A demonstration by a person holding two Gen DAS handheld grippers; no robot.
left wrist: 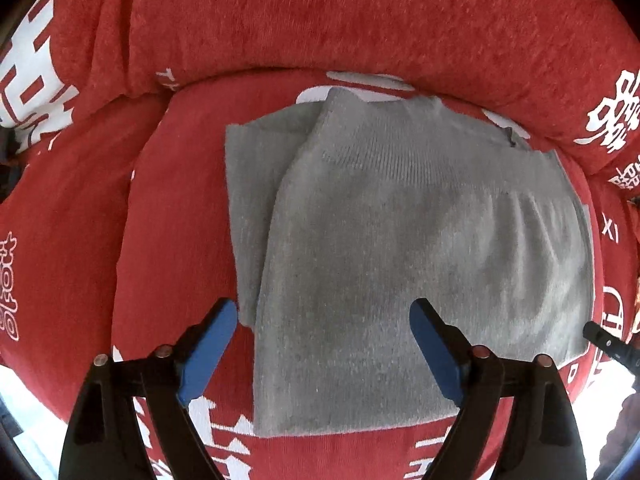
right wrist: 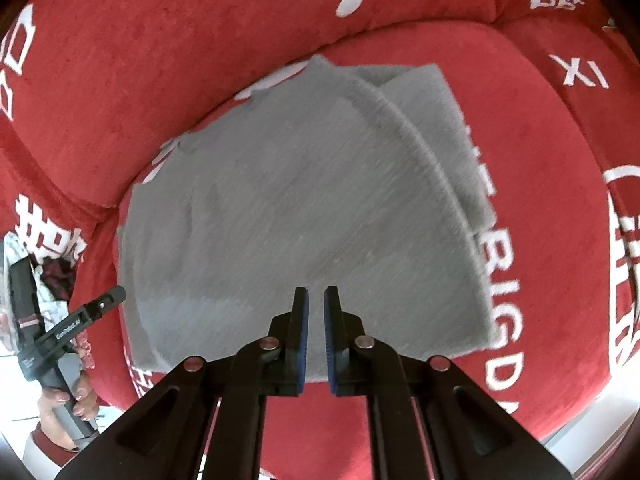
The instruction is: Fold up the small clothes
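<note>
A grey knit garment [left wrist: 400,240] lies folded flat on a red sofa seat cushion [left wrist: 180,200], with a narrower layer sticking out along its left side. My left gripper [left wrist: 324,320] hangs straight above the garment's near edge, its blue pads [left wrist: 216,344] wide apart and touching nothing. In the right wrist view the same garment [right wrist: 280,200] fills the middle, a rolled fold running down its right side. My right gripper [right wrist: 316,300] hovers over its near edge, shut to a thin slit with nothing between the pads. The left gripper [right wrist: 100,304] shows at the far left, held by a hand [right wrist: 72,396].
The sofa's red backrest [left wrist: 360,20] with white lettering rises behind the cushion. A bundle of white and dark fabric [right wrist: 52,276] lies past the cushion's left end. Pale floor [right wrist: 16,412] shows below the seat's front edge. The right gripper's black tip [left wrist: 600,336] pokes in at the right.
</note>
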